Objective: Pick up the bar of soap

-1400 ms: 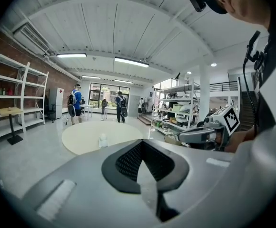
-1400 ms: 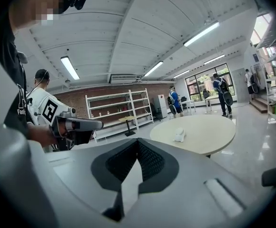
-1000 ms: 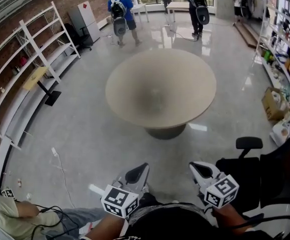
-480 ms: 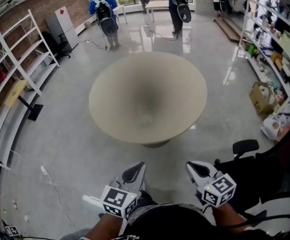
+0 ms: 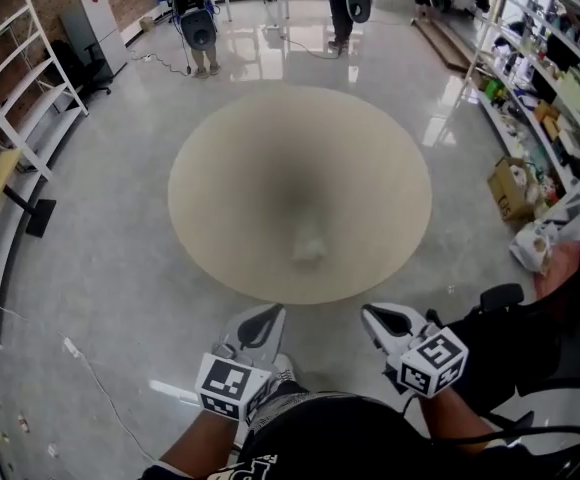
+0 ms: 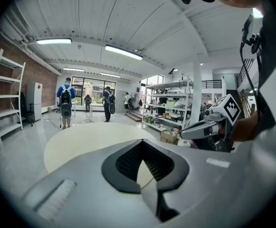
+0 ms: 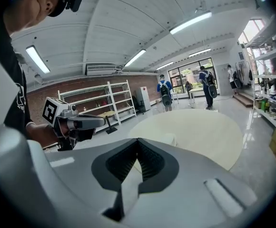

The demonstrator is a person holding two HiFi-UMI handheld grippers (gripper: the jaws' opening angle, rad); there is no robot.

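A small pale bar of soap [image 5: 310, 246] lies on the round beige table [image 5: 240, 138], towards its near edge. Both grippers are held low in front of the person's body, short of the table and apart from the soap. My left gripper [image 5: 262, 321] is shut with nothing in it, and my right gripper [image 5: 384, 320] is likewise shut and empty. In the right gripper view the soap [image 7: 168, 138] shows just past the shut jaws, on the table [image 7: 209, 127]. The left gripper view shows the table [image 6: 90, 137] and the right gripper [image 6: 202, 128], but the soap is hidden there.
A black office chair [image 5: 530, 338] stands close at the right. Stocked shelves [image 5: 560, 58] and a cardboard box [image 5: 508, 190] line the right side; white racks [image 5: 10, 88] line the left. People with backpacks [image 5: 192, 13] stand beyond the table. A cable [image 5: 90, 368] lies on the floor.
The view has come closer to the table, which now fills more of the frame, and the soap shows on it. Both grippers stay shut, held in front of the body.
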